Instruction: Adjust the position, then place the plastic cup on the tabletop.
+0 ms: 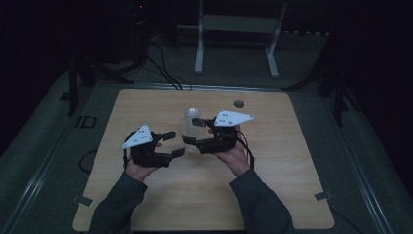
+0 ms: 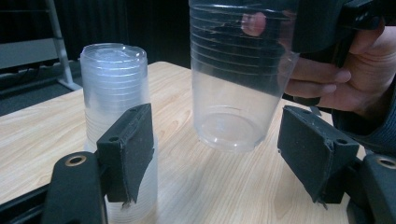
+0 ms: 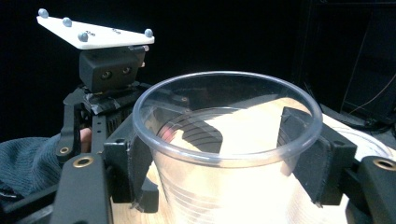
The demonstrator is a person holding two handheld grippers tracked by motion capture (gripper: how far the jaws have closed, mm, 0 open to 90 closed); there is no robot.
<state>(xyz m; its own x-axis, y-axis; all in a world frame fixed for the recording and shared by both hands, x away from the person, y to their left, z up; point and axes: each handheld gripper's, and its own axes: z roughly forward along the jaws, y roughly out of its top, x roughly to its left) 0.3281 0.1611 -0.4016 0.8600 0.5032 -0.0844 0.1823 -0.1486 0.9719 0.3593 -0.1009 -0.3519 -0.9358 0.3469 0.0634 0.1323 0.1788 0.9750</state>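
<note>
A single clear plastic cup (image 1: 185, 130) is held upright just above the wooden table (image 1: 282, 161), with my right gripper (image 1: 191, 131) shut on it near its rim. In the right gripper view the cup (image 3: 224, 154) sits between both pads of my right gripper (image 3: 229, 163). A stack of clear cups (image 2: 114, 93) stands upside down on the table, just behind the held cup (image 2: 238, 84). My left gripper (image 1: 175, 144) is to the left of the cup, open, its pads apart from it. In its own view the left gripper (image 2: 224, 154) has nothing between its jaws.
A round cable hole (image 1: 238, 104) lies in the table near its far edge. Beyond the table a white metal stand (image 1: 238, 29) and black cables (image 1: 160, 68) lie on the dark floor. Bare tabletop stretches to the right and toward the near edge.
</note>
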